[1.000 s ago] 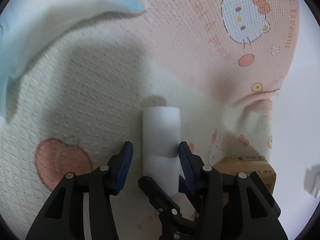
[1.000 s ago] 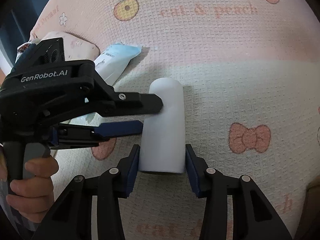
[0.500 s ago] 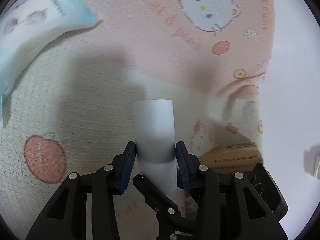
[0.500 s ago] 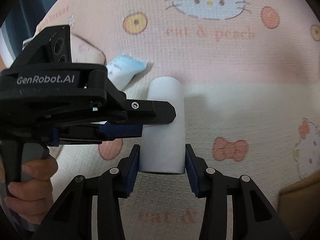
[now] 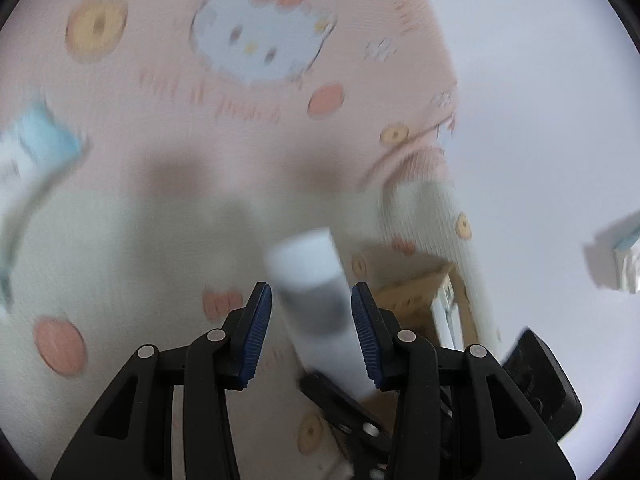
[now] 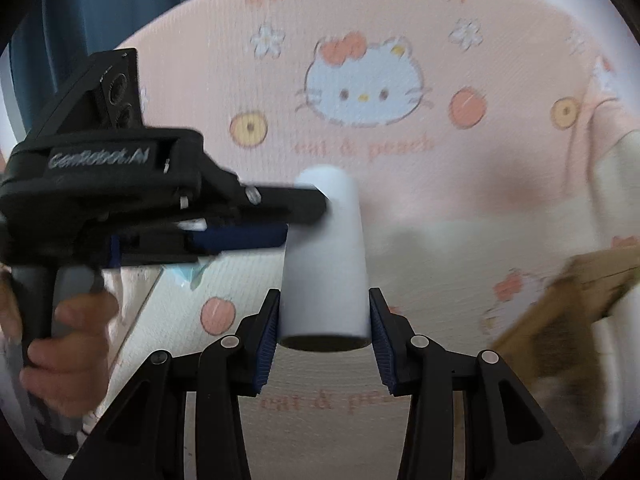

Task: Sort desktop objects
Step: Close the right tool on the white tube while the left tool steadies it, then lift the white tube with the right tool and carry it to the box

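Note:
A white roll (image 6: 324, 264) hangs in the air above the pink and cream cat-print blanket (image 6: 440, 184). My right gripper (image 6: 324, 320) is shut on its near, hollow end, with a blue pad on each side. My left gripper (image 6: 302, 220), held by a hand (image 6: 68, 336), comes in from the left and clamps the far end. In the blurred left wrist view the roll (image 5: 312, 280) stands tilted between the pads of the left gripper (image 5: 312, 320). A black finger (image 5: 340, 408) of the right gripper shows below it.
A light-blue packet (image 5: 36, 152) lies on the blanket at the left. A brown cardboard box (image 6: 560, 308) stands past the blanket's right edge, also seen from the left wrist as the box (image 5: 424, 296). Dark blue curtain (image 6: 120, 0) hangs behind.
The left pads, open around the roll a second ago, closed on it. Both grippers then rose with the roll, so the blanket looks farther away. The cardboard box came into the right wrist view.

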The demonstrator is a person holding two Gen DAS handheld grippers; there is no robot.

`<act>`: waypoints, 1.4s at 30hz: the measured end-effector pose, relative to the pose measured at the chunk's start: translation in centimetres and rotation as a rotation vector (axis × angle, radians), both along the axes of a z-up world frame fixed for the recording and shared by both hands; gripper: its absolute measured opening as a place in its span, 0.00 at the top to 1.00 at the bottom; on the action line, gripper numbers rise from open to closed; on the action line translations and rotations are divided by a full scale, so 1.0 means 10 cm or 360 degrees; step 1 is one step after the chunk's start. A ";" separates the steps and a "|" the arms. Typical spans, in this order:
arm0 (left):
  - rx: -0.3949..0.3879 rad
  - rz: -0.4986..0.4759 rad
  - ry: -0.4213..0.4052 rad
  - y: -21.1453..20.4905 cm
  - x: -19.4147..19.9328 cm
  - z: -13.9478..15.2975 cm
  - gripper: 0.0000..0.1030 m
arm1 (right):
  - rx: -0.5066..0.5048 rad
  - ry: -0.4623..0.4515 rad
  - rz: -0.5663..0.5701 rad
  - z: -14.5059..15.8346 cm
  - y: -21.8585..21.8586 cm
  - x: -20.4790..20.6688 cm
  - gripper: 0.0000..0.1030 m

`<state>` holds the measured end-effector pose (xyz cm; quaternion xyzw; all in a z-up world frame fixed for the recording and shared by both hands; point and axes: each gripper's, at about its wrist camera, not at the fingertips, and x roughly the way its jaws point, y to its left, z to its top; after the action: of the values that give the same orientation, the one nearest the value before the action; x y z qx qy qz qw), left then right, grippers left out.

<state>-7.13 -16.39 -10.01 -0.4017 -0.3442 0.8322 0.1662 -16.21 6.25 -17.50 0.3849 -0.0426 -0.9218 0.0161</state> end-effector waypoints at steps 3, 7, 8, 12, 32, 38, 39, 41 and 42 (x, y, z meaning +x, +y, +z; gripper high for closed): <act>0.0034 -0.0057 0.0063 0.08 -0.02 0.21 0.56 | -0.0018 0.0034 -0.0034 0.14 0.07 0.14 0.61; 0.0050 -0.0183 0.0080 0.33 -0.04 0.35 0.58 | 0.0068 0.0148 -0.0068 0.38 0.08 0.32 0.61; 0.0028 -0.0198 0.0109 0.41 -0.02 0.40 0.59 | 0.0093 0.0158 -0.0067 0.42 0.09 0.35 0.61; 0.0059 -0.0278 0.0141 0.62 -0.01 0.51 0.59 | 0.0132 0.0188 -0.0114 0.53 0.20 0.47 0.61; 0.0312 -0.0424 -0.0079 1.16 -0.20 0.38 0.50 | 0.0026 0.0291 -0.0313 0.68 0.72 0.99 0.61; 0.0316 -0.0350 -0.0126 1.18 -0.28 0.37 0.50 | 0.0026 0.0269 -0.0320 0.65 0.75 0.90 0.61; 0.0295 -0.0356 -0.0125 1.21 -0.29 0.39 0.50 | 0.0042 0.0264 -0.0331 0.65 0.74 0.89 0.61; 0.0256 -0.0357 -0.0121 1.23 -0.29 0.43 0.50 | 0.0025 0.0252 -0.0343 0.65 0.76 0.89 0.61; 0.0253 -0.0364 -0.0103 1.24 -0.27 0.45 0.50 | 0.0004 0.0260 -0.0344 0.66 0.77 0.91 0.61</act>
<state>-9.88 -4.02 -5.48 -0.4504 -0.3663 0.7646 0.2800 -7.16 14.00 -10.85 0.3017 -0.0813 -0.9465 -0.0805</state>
